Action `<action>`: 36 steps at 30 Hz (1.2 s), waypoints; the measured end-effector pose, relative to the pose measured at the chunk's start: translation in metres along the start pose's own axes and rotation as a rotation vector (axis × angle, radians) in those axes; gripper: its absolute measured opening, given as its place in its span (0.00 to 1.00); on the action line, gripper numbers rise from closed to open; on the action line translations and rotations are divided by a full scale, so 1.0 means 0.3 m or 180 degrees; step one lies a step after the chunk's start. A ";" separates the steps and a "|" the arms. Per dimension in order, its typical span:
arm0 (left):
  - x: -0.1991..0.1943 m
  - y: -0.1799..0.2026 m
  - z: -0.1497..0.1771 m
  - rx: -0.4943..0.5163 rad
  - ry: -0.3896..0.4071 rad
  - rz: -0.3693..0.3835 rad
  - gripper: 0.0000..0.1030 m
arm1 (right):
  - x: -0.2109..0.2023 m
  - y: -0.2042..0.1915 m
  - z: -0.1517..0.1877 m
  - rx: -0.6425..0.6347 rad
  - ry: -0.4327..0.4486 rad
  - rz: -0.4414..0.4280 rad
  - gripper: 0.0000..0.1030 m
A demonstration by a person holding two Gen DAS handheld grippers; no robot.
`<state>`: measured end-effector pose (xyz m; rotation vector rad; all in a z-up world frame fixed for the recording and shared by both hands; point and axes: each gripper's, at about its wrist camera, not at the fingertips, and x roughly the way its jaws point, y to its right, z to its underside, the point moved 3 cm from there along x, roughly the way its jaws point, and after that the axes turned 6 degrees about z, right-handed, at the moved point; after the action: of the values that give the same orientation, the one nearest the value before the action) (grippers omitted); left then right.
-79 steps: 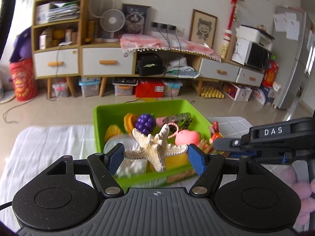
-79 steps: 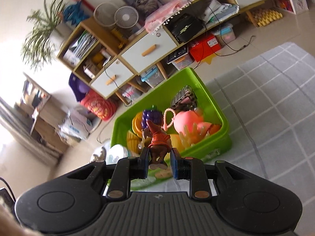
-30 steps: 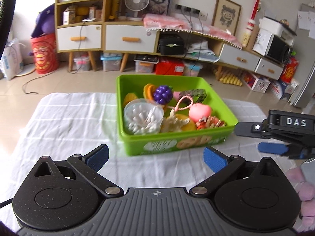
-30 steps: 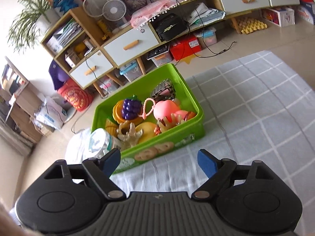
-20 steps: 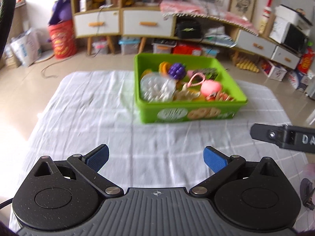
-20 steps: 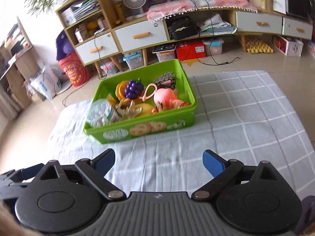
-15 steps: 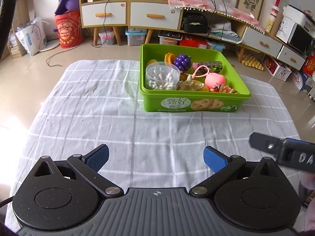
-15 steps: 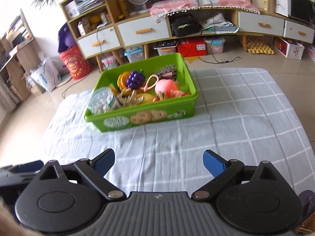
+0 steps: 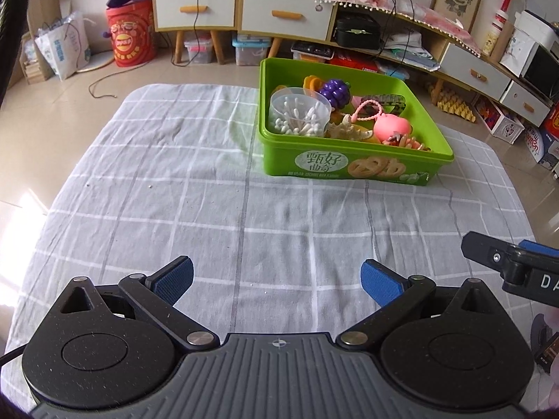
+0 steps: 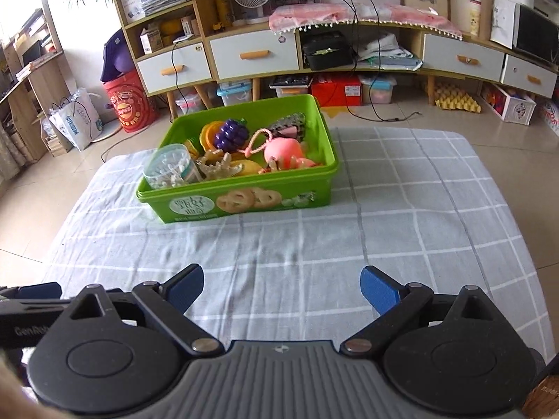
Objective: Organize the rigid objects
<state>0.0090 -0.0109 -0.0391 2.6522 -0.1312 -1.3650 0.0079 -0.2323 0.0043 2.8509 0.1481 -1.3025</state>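
Observation:
A green plastic box (image 9: 356, 169) (image 10: 237, 202) stands on the checked cloth at the far side. It holds a clear tub of cotton swabs (image 9: 299, 113) (image 10: 171, 167), purple toy grapes (image 9: 336, 91) (image 10: 231, 134), a starfish (image 9: 349, 129) (image 10: 216, 166), a pink round toy (image 9: 391, 126) (image 10: 281, 149) and other small toys. My left gripper (image 9: 276, 277) is open and empty, low over the near cloth. My right gripper (image 10: 283, 288) is open and empty too, beside it; it also shows at the right edge of the left wrist view (image 9: 513, 265).
The grey-and-white checked cloth (image 9: 244, 202) (image 10: 401, 216) covers the low surface, with tiled floor around it. A long cabinet with drawers (image 9: 279, 14) (image 10: 251, 56), a red bucket (image 9: 131, 35), storage boxes and cables stand at the far wall.
Both grippers let go of the starfish and the brown figure into the box, then pulled back toward the near edge. The box now looks farther away.

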 end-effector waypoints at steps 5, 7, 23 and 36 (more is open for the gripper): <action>-0.008 -0.002 -0.002 -0.0043 0.0018 -0.0014 0.98 | 0.004 0.004 0.004 -0.0032 -0.0005 0.0042 0.68; -0.010 -0.002 -0.001 -0.0040 0.0027 -0.0019 0.98 | 0.002 0.001 0.005 -0.0037 0.0000 0.0037 0.68; -0.007 -0.001 0.002 -0.0034 -0.0013 0.0013 0.98 | 0.017 -0.022 0.010 -0.0097 -0.0026 0.0044 0.68; -0.004 0.005 0.003 -0.0035 -0.0022 0.0021 0.98 | 0.019 -0.027 0.010 -0.0094 -0.0034 0.0045 0.68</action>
<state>0.0076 -0.0121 -0.0383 2.6360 -0.1328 -1.3691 0.0087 -0.2239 -0.0016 2.8150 0.1455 -1.3016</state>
